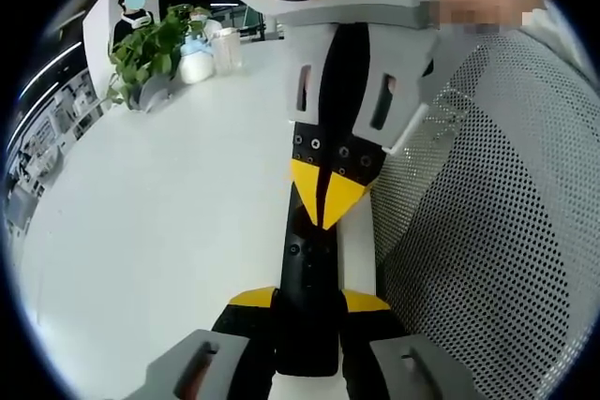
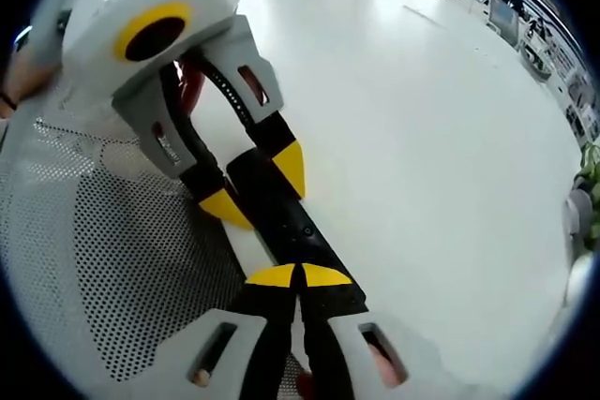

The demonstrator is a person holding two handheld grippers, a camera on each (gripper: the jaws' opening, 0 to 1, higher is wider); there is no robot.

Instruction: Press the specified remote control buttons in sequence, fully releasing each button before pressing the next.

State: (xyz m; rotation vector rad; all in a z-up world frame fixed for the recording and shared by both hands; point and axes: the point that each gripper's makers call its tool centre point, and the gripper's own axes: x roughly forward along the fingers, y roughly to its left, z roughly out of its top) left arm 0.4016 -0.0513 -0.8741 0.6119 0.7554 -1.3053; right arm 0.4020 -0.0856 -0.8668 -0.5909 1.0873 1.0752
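In the left gripper view, my left gripper (image 1: pixel 309 299) pinches the near end of the black remote control (image 1: pixel 310 274), one yellow tip on either side. The remote control lies on a white strip along the edge of the white desk (image 1: pixel 169 222), beside a perforated grey chair back (image 1: pixel 497 231). My right gripper (image 1: pixel 325 192) has its yellow tips pressed together, resting on the remote control's upper face; in the right gripper view the same tips (image 2: pixel 298 276) meet on the remote control (image 2: pixel 291 222). At the far desk edge stand a potted plant (image 1: pixel 150 49) and bottles (image 1: pixel 211 51).
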